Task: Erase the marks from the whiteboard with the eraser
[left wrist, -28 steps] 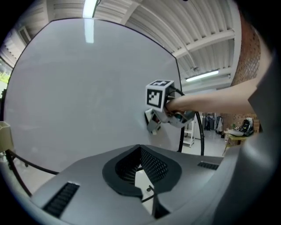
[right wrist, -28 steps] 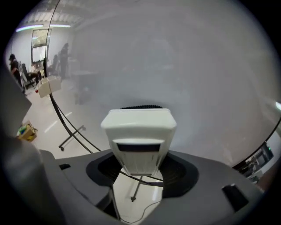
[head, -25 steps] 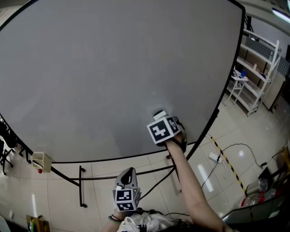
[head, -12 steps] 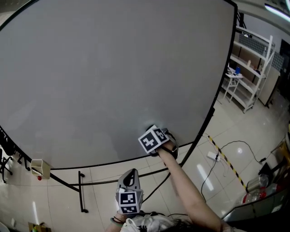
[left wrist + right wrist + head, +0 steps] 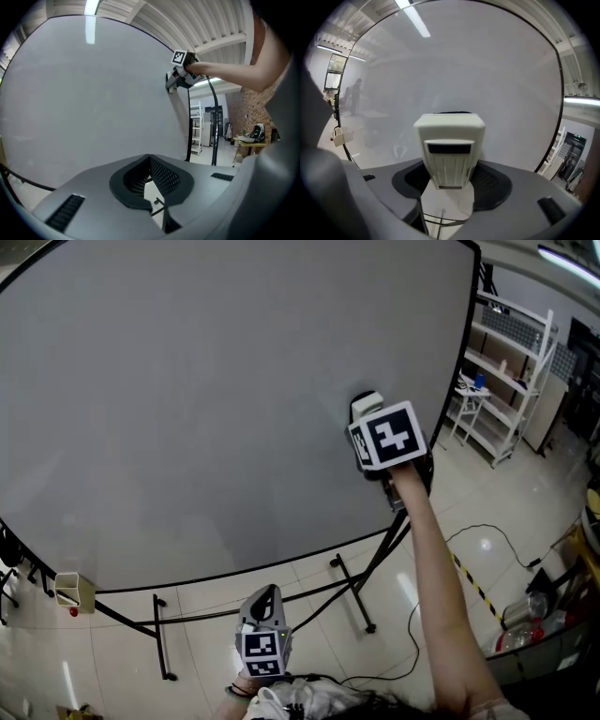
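The whiteboard fills most of the head view, and its grey-white face looks blank there. My right gripper is raised at the board's right side, shut on a cream eraser whose far end is against the surface. In the right gripper view the eraser stands upright between the jaws, facing the board, which shows only dim room reflections. My left gripper hangs low near my body, shut and empty. From there, the right gripper shows against the board.
White shelving stands to the right of the board. The board's black stand legs spread over the tiled floor. A small box hangs at the lower left frame. A cable and striped tape lie on the floor at right.
My right gripper has swept the eraser from the board's lower edge up and to the right. The left gripper has stayed low by my body.
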A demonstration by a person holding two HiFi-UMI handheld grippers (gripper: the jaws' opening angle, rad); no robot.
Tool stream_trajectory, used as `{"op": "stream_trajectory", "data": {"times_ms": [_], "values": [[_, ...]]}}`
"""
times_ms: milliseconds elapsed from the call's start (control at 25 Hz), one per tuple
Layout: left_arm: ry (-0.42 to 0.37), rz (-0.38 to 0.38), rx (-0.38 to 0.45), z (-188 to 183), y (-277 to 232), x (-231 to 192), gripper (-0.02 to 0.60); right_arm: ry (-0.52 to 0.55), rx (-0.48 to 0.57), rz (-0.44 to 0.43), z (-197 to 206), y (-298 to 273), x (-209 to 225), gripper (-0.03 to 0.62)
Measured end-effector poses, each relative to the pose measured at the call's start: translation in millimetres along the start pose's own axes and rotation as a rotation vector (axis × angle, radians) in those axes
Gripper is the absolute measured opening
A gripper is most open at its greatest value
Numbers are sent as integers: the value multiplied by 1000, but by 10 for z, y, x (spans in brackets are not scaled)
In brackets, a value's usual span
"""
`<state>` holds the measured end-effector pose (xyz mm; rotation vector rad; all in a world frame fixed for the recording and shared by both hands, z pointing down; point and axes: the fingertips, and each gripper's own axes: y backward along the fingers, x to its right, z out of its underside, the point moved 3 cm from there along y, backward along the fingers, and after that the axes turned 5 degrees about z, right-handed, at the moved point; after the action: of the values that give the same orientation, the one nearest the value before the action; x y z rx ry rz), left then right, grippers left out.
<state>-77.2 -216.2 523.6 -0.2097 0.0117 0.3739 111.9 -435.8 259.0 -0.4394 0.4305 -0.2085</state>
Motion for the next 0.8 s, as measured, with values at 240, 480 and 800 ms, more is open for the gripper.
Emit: {"op": "stream_trajectory", "data": {"times_ms": [240,480,800], "values": [[-1,-18,11,-48,57,-28,2,17,-227,-44,1053,-585,-490,273],[34,-55,-10,63,137,-169,2,-26,-190,-85,917,-499,-271,268],[47,-32,-10,72,83,-150,2,-92,149,47,-270,241,490,270]]}}
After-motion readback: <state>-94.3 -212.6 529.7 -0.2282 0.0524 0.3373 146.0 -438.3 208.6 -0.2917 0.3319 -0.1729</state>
